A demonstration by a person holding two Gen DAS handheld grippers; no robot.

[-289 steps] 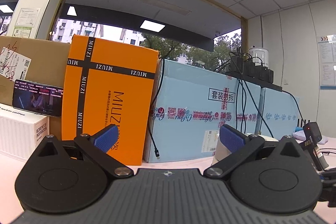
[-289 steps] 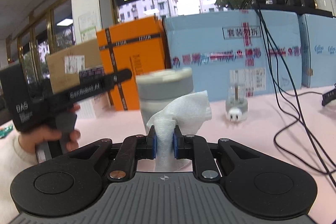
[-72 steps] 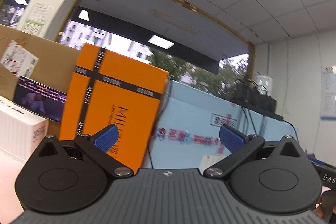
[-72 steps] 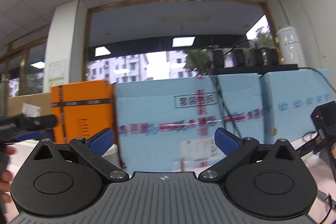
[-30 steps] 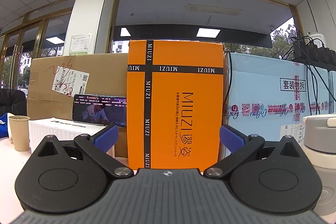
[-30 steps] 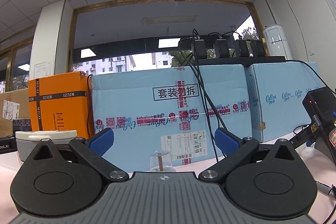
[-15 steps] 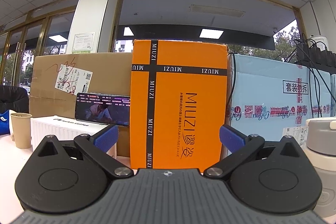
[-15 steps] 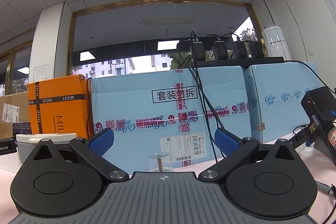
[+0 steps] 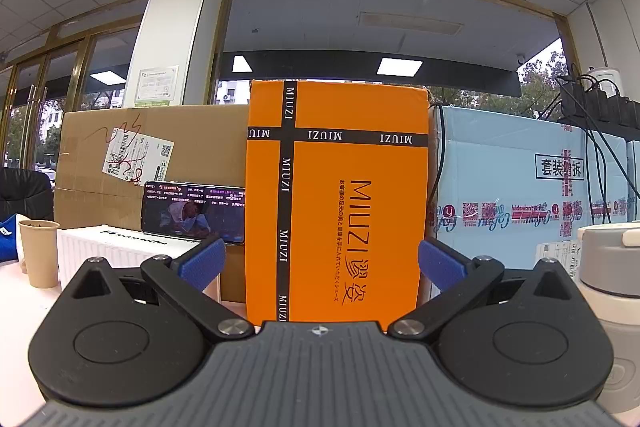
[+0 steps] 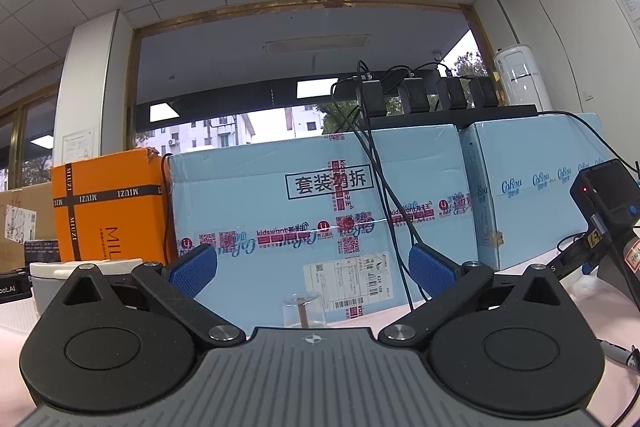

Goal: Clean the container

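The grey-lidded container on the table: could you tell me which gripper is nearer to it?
Probably left. The container sits just beyond the left gripper's right finger; the right gripper sees it past its left finger.

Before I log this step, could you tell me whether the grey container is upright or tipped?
Upright: the grey container stands on its base, lid on top.

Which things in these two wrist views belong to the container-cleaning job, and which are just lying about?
Belongs to the job:
- grey-and-white lidded container, also
- left gripper, open and empty
- right gripper, open and empty

Just lying about:
- orange MIUZI cardboard box
- pale blue cartons
- brown paper cup
- phone showing a video
- small clear glass jar
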